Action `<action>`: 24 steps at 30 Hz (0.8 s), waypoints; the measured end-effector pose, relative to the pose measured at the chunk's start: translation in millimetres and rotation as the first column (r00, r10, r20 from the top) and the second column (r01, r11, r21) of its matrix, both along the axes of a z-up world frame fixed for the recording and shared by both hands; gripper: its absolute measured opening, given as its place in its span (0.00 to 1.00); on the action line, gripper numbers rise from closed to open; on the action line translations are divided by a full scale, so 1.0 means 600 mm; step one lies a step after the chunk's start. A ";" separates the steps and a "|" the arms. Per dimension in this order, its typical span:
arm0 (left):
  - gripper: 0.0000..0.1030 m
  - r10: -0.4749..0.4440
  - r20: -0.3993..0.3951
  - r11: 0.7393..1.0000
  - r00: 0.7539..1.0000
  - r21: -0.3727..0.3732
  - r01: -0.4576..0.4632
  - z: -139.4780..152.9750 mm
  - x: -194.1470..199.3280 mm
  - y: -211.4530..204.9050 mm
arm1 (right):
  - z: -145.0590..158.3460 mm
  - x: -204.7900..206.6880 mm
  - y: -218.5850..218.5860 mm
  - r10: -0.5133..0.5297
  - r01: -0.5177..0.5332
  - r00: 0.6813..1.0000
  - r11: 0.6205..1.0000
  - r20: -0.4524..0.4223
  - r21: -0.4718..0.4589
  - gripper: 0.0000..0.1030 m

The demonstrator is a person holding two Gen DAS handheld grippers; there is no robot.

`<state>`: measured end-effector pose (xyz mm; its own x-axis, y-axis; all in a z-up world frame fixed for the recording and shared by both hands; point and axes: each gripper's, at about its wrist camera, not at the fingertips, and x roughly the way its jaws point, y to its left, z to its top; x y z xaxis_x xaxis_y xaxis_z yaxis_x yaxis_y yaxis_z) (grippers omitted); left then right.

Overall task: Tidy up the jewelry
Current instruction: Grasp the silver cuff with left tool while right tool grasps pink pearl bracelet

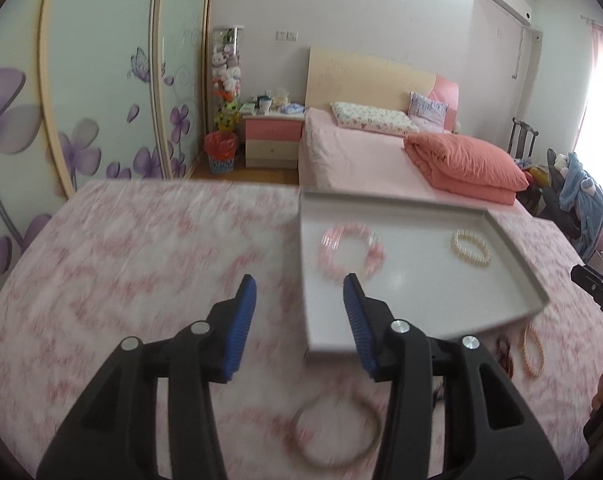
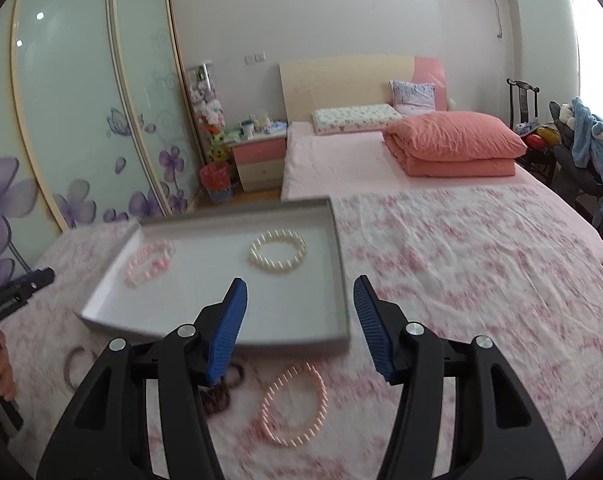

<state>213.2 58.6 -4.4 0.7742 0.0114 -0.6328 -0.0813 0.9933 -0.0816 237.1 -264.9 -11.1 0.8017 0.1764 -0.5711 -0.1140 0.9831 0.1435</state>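
A: Where does the jewelry lie?

B: On the cloth-covered table [image 2: 461, 240] stands a grey tray [image 2: 339, 264]. A pink bracelet [image 2: 149, 262] lies toward its left edge, a pearl bracelet [image 2: 277, 254] toward its far right corner. Three more lie off the tray at the table's near edge: a thin ring [image 1: 337, 436], a dark one [image 2: 217, 394] and a peach one [image 2: 293, 404].

A: And the grippers?

B: The left gripper [image 1: 299, 322] and the right gripper [image 2: 299, 320] both gape, holding nothing, above the tray's near edge.

A: Any writing?

B: None legible.

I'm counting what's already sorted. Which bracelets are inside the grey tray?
Two: the pale pink beaded bracelet and the cream pearl bracelet lie in the grey tray. The peach beaded bracelet and the others lie outside it on the floral cloth.
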 end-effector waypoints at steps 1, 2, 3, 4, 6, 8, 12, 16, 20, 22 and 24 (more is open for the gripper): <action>0.48 0.001 -0.008 1.000 1.000 -0.002 -0.001 -0.006 -0.006 0.004 | -0.012 -0.006 -0.005 -0.004 0.003 1.000 1.000 -0.025 -0.012 0.55; 0.50 0.002 -0.019 1.000 1.000 -0.004 -0.002 -0.011 -0.014 0.007 | -0.023 -0.009 -0.008 -0.006 0.005 0.999 1.000 -0.045 -0.018 0.55; 0.51 0.000 -0.032 1.000 1.000 -0.011 0.000 -0.019 -0.024 0.009 | -0.034 -0.013 -0.012 -0.011 0.009 0.998 1.000 -0.066 -0.025 0.54; 0.51 -0.003 -0.040 1.000 0.999 -0.016 0.003 -0.024 -0.030 0.011 | -0.043 -0.016 -0.013 -0.015 0.013 0.996 0.999 -0.082 -0.031 0.53; 0.55 -0.008 -0.056 1.000 0.998 -0.023 0.007 -0.035 -0.043 0.009 | -0.060 -0.017 -0.015 -0.017 0.013 0.993 0.999 -0.120 -0.037 0.47; 0.59 -0.013 -0.066 1.000 0.998 -0.020 0.012 -0.043 -0.054 0.005 | -0.081 -0.018 -0.012 -0.018 0.010 0.986 0.999 -0.166 -0.045 0.45; 0.62 -0.028 -0.086 1.000 0.996 -0.012 0.027 -0.055 -0.067 -0.006 | -0.103 -0.022 -0.001 -0.005 -0.009 0.977 0.998 -0.211 -0.063 0.40; 0.66 -0.045 -0.107 0.999 0.993 0.001 0.046 -0.069 -0.073 -0.021 | -0.114 -0.023 0.011 0.007 -0.029 0.972 0.996 -0.236 -0.088 0.34; 0.70 -0.055 -0.120 0.998 0.991 0.017 0.057 -0.080 -0.075 -0.031 | -0.117 -0.020 0.017 -0.003 -0.028 0.969 0.992 -0.247 -0.123 0.26; 0.73 -0.058 -0.125 0.998 0.990 0.025 0.062 -0.084 -0.076 -0.035 | -0.117 -0.023 0.018 -0.002 -0.032 0.970 0.991 -0.245 -0.134 0.18; 0.77 -0.061 -0.130 0.997 0.990 0.038 0.067 -0.087 -0.076 -0.039 | -0.119 -0.023 0.020 -0.004 -0.032 0.970 0.989 -0.243 -0.146 0.11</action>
